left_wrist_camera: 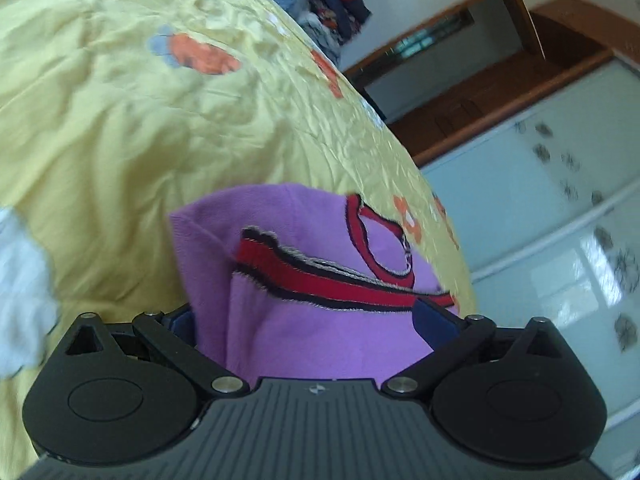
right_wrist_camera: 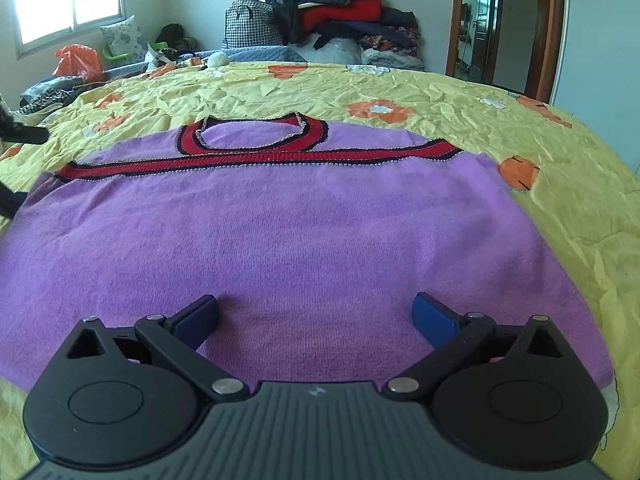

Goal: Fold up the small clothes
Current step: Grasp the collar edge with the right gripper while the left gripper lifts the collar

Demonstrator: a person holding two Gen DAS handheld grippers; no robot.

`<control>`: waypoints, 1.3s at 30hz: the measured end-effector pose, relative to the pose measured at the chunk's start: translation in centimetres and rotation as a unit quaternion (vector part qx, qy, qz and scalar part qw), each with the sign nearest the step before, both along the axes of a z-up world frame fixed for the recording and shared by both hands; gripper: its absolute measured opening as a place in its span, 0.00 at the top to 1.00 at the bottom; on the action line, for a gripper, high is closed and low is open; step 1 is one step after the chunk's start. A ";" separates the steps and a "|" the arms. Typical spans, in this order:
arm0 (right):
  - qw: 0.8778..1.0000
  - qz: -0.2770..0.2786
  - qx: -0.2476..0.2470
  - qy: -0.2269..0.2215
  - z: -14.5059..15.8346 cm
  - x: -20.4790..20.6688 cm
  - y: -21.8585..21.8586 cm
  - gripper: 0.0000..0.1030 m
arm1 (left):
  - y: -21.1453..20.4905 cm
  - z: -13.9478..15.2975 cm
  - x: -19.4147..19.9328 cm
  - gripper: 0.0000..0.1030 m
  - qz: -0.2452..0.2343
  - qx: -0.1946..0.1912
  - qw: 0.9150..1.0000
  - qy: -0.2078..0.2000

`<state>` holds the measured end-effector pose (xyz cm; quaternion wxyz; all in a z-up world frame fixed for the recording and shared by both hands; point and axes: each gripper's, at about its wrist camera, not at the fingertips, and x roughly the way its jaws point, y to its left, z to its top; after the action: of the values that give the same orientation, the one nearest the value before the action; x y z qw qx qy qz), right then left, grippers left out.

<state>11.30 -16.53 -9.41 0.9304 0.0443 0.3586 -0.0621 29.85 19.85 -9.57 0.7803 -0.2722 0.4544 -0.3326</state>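
A purple knit sweater (right_wrist_camera: 288,232) with red and black trim lies flat on the yellow flowered bedspread (right_wrist_camera: 520,128), neck hole at the far end. My right gripper (right_wrist_camera: 316,312) hovers open over its near hem, fingers wide apart and nothing between them. In the left wrist view the sweater (left_wrist_camera: 304,332) fills the gap between the fingers of my left gripper (left_wrist_camera: 308,320), which stand wide apart; the left fingertip is partly hidden behind the fabric. In the right wrist view, dark parts of the left gripper (right_wrist_camera: 16,168) show at the sweater's left edge.
A pile of folded and loose clothes (right_wrist_camera: 336,4) and bags sits at the head of the bed. A white cloth (left_wrist_camera: 20,288) lies at the left. A wooden doorway (right_wrist_camera: 500,24) and frosted wardrobe doors (left_wrist_camera: 560,240) stand to the right of the bed.
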 end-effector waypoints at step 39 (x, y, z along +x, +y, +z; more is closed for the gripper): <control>0.912 0.395 -0.106 -0.035 0.8 0.3 25.8 0.71 | 0.4 -1.8 1.8 0.85 0.019 0.014 0.995 0.095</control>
<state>11.61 9.24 -8.63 0.8900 -0.1981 0.3057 0.2742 31.67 20.29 -11.35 0.7435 -0.3005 0.5257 -0.2838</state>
